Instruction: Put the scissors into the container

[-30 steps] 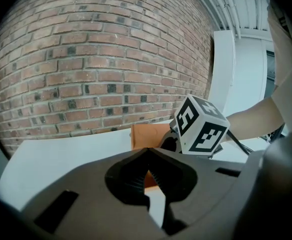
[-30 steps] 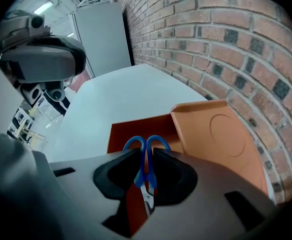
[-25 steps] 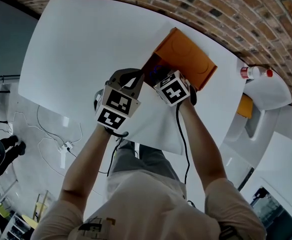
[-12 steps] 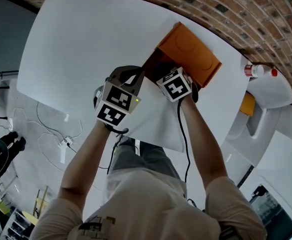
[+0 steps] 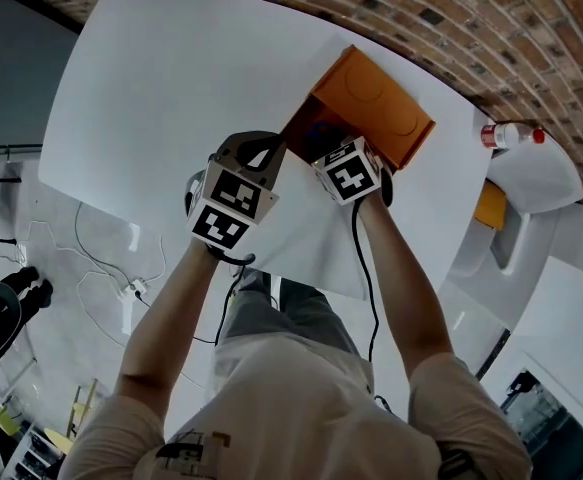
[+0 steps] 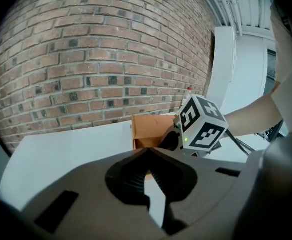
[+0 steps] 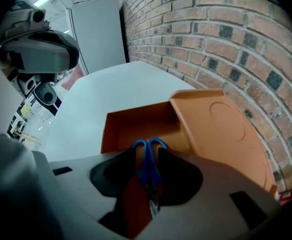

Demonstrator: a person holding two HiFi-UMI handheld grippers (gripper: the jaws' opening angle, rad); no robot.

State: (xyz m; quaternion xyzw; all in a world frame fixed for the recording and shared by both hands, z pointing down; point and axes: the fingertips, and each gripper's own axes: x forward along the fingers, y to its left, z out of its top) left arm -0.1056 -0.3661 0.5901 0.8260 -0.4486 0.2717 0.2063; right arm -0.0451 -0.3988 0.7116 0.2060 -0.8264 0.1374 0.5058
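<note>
An orange container [image 5: 321,118] lies open on the white table [image 5: 161,78], its lid [image 5: 376,98] folded back towards the brick wall. My right gripper [image 5: 319,148] reaches into its mouth. In the right gripper view the blue-handled scissors [image 7: 155,145] stand between the jaws of the right gripper [image 7: 147,156], handles pointing into the container [image 7: 135,124]. The jaws are opening and a gap shows beside the scissors. My left gripper [image 5: 269,153] hovers just left of the container with its jaws shut on nothing [image 6: 148,154]. The left gripper view shows the container [image 6: 148,131] ahead.
A bottle with a red cap [image 5: 508,136] lies on a white seat at the right, beyond the table's edge. A yellow object [image 5: 489,208] sits beside it. Cables [image 5: 121,288] trail on the floor at the left. A brick wall [image 5: 491,28] runs behind the table.
Both grippers stay almost where they were at the container's mouth. The right one has edged slightly further towards the box.
</note>
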